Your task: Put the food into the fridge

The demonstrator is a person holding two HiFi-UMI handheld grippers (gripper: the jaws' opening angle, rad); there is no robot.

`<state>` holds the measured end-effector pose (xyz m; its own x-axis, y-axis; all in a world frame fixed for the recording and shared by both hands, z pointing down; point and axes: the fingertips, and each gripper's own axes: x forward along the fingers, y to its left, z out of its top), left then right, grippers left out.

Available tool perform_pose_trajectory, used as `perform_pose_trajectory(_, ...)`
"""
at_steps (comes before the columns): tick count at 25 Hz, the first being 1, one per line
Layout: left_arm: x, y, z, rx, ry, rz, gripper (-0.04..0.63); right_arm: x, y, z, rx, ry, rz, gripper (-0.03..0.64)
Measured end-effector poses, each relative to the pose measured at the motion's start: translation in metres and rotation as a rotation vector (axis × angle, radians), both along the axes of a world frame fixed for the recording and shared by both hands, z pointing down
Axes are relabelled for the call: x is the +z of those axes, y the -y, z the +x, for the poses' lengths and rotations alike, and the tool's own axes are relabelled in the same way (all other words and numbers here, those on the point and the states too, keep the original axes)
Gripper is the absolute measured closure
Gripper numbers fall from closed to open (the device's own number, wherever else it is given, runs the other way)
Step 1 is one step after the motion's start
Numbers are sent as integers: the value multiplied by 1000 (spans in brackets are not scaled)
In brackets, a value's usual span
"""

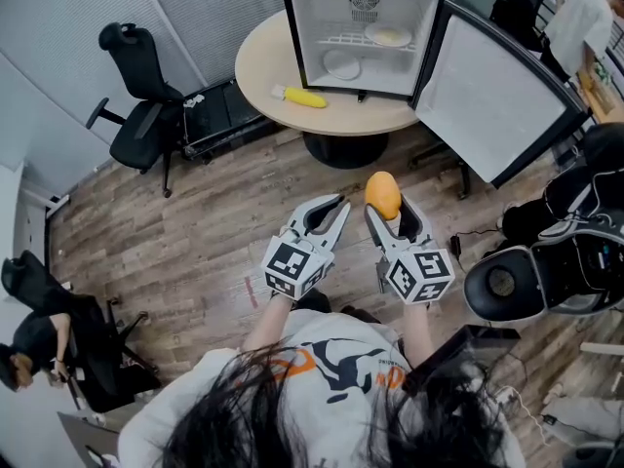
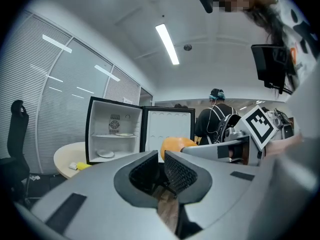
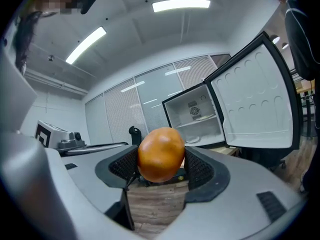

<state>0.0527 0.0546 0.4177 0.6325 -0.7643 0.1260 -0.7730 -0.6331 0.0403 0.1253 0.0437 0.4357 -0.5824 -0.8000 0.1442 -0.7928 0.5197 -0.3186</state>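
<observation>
Item: orange fruit (image 1: pixel 382 194), clamped in right claw (image 1: pixel 390 211), near; well short of fridge (image 1: pixel 302 37), open on far bench (image 1: pixel 263 66). Left claw (image 1: pixel 336 203): closed, empty. Advice: carry level, firm squeeze, clear the door edge.

Smooth, faintly glossy orange fruit (image 3: pixel 161 154); matt grey plastic fingers (image 3: pixel 215 176); wood-grain plank floor (image 1: pixel 195 242).

black office chair (image 1: pixel 144 76), round table (image 1: pixel 258 66)
</observation>
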Motion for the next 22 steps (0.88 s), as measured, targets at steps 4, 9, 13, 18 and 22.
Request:
perform_pose_trajectory(4, 3, -4, 5, -19, 13, -3, 560, 7, -2, 4, -22, 25, -14, 318)
perform_pose_trajectory(9, 6, -6, 3, -40, 26, -9, 560, 10, -2, -1, -53, 42, -23, 318)
perform_pose_trajectory(13, 5, -2, 1, -42, 32, -12, 560, 10, 2, -2, -57, 59, -34, 318)
perform_pose_trajectory(18, 9, 17, -2, -22, 29, -10, 560, 13, 21, -9, -49, 63, -41, 318)
perform_pose_trajectory(22, 13, 46, -10, 4, 34, -4, 560, 16, 51, -16, -27, 67, -47, 318)
